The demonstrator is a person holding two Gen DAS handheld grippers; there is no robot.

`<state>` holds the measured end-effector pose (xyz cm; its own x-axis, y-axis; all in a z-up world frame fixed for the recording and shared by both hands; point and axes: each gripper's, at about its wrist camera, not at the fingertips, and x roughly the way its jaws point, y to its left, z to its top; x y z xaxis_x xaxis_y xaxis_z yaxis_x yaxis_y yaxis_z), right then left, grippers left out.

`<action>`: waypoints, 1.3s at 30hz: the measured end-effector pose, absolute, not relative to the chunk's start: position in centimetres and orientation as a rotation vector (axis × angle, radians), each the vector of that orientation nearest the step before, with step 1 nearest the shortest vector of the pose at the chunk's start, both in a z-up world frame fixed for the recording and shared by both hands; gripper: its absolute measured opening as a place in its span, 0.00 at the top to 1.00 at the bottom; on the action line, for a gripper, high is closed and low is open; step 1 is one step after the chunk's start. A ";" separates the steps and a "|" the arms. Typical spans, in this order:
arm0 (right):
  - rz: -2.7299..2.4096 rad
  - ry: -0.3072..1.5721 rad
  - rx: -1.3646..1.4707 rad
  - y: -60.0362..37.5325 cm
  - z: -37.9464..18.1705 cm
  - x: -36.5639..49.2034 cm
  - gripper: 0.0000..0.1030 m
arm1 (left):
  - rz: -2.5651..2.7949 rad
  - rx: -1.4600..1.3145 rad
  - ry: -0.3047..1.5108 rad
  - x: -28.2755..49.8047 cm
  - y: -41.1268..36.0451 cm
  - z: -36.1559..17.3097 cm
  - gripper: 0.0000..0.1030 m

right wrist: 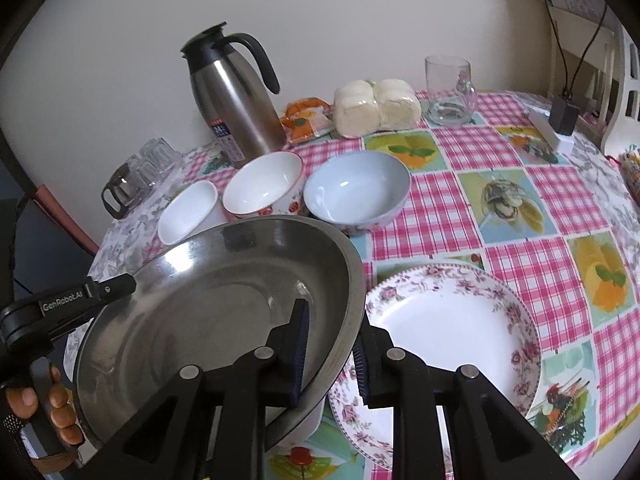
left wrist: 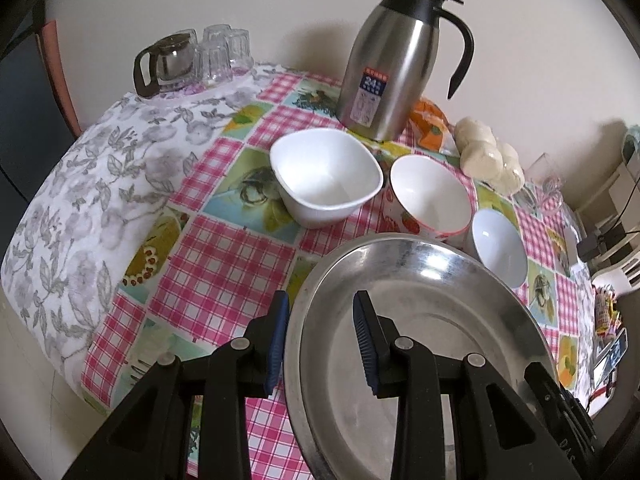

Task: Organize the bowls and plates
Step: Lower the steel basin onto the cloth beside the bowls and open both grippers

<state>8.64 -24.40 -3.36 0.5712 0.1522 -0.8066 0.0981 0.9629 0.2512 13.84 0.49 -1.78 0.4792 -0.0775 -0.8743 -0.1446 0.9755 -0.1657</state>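
Covering the table: a tablecloth [right wrist: 516,216] of pink check squares and fruit pictures, with a grey leaf-print cloth [left wrist: 92,184] along one edge.
Room: a plain cream wall [right wrist: 360,12] rises behind the table; a white chair back [right wrist: 624,92] and a dark cable [right wrist: 576,60] show at the right of the right wrist view.
Back of table: a steel jug [left wrist: 384,68] with black lid and handle, a glass pot [left wrist: 168,64] with upturned glasses [left wrist: 224,52] beside it, an orange packet [right wrist: 306,118], a bag of white buns [right wrist: 376,108] and a glass mug [right wrist: 450,90].
Writing: the label [left wrist: 370,98] on the jug shows "24", the rest too small to read; "GenRobot.AI" is printed on the left gripper's body in the right wrist view.
Bowls: a square white bowl [left wrist: 326,176], a strawberry-pattern bowl [left wrist: 430,198] and a pale blue bowl [left wrist: 500,246] stand in a row, close together, behind the steel plate.
Steel plate [right wrist: 208,312]: held tilted above the table, overlapping the flowered plate [right wrist: 452,332] that lies flat on the cloth.
Left gripper [left wrist: 320,344]: angled downward, its blue pads straddling the steel plate's left rim; whether they press on it I cannot tell. A hand [right wrist: 52,408] holds its handle.
Right gripper [right wrist: 332,354]: angled downward, pads on either side of the plate's right rim, closed on it.
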 end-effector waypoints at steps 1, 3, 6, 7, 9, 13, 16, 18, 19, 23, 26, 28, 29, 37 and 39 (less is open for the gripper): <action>0.029 0.972 0.283 -24.4 -3.6 8.7 0.77 | 0.042 -0.224 1.078 13.9 0.4 -2.0 0.67; 0.025 0.985 0.285 -24.5 -4.0 8.9 0.77 | 0.045 -0.221 1.087 13.9 0.4 -2.3 0.67; 0.022 0.999 0.276 -24.3 -4.4 9.1 0.77 | 0.051 -0.221 1.106 14.1 0.6 -3.0 0.67; 0.020 1.001 0.273 -24.2 -4.5 9.1 0.77 | 0.053 -0.220 1.114 14.2 0.6 -3.3 0.67; 0.017 1.010 0.267 -24.1 -4.8 9.3 0.77 | 0.057 -0.220 1.126 14.3 0.7 -3.7 0.67; 0.009 1.028 0.252 -23.9 -5.5 9.6 0.77 | 0.057 -0.218 1.143 14.7 0.7 -4.3 0.67; -0.005 1.056 0.228 -23.6 -6.4 9.8 0.77 | 0.064 -0.212 1.158 14.8 0.6 -4.8 0.67; -0.006 1.080 0.231 -23.6 -7.1 10.0 0.77 | 0.068 -0.214 1.173 15.0 0.6 -5.3 0.67; -0.007 1.087 0.231 -23.6 -7.3 10.0 0.77 | 0.069 -0.215 1.180 15.0 0.7 -5.5 0.67; -0.015 1.115 0.231 -23.6 -7.9 10.1 0.77 | 0.079 -0.213 1.215 15.2 0.7 -6.5 0.67; -0.020 1.131 0.229 -23.5 -8.2 10.2 0.77 | 0.084 -0.220 1.232 15.3 0.9 -7.1 0.67; -0.022 1.144 0.232 -23.5 -8.5 10.2 0.77 | 0.087 -0.221 1.243 15.3 0.9 -7.4 0.67; -0.023 1.151 0.233 -23.5 -8.7 10.3 0.77 | 0.089 -0.219 1.249 15.3 0.9 -7.6 0.67; -0.019 1.177 0.217 -23.1 -9.2 10.3 0.77 | 0.116 -0.234 1.266 15.4 1.4 -8.3 0.65; -0.011 1.182 0.214 -22.9 -9.3 10.3 0.77 | 0.128 -0.242 1.268 15.4 1.7 -8.5 0.65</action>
<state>10.32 -22.87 -9.27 0.3813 0.1034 -0.9186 0.1210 0.9796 0.1605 15.38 1.69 -8.46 0.2953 -0.0385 -0.9546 -0.2278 0.9675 -0.1095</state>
